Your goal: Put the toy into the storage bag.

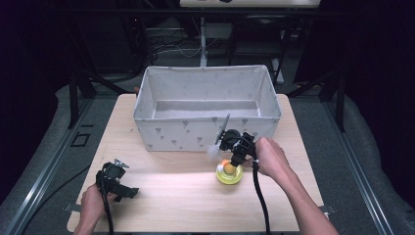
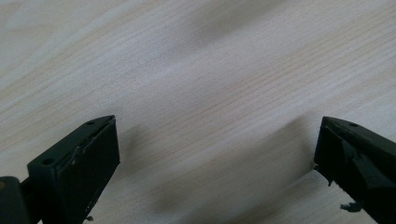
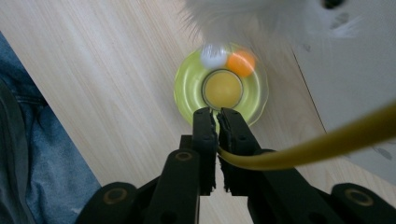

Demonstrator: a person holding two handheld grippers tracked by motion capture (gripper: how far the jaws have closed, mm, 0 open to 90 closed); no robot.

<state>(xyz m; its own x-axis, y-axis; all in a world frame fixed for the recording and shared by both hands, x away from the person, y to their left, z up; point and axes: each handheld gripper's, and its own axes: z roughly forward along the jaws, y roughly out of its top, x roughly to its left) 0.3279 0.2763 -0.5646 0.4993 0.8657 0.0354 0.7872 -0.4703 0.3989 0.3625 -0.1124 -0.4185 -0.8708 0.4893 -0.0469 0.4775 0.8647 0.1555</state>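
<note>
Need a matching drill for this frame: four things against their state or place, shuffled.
1 left claw
2 right claw
3 box
4 yellow disc

A shut on a yellow rod
B at the far side of the table
C open over bare wood
D on the table, in front of the box

Pairs: 1-C, 2-A, 3-B, 4-D

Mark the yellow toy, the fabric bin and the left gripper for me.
Yellow toy (image 3: pixel 223 88): right gripper view, on its round centre.
Fabric bin (image 1: pixel 181 133): high view, on its front wall.
Left gripper (image 1: pixel 128 192): high view, between its open jaws.
</note>
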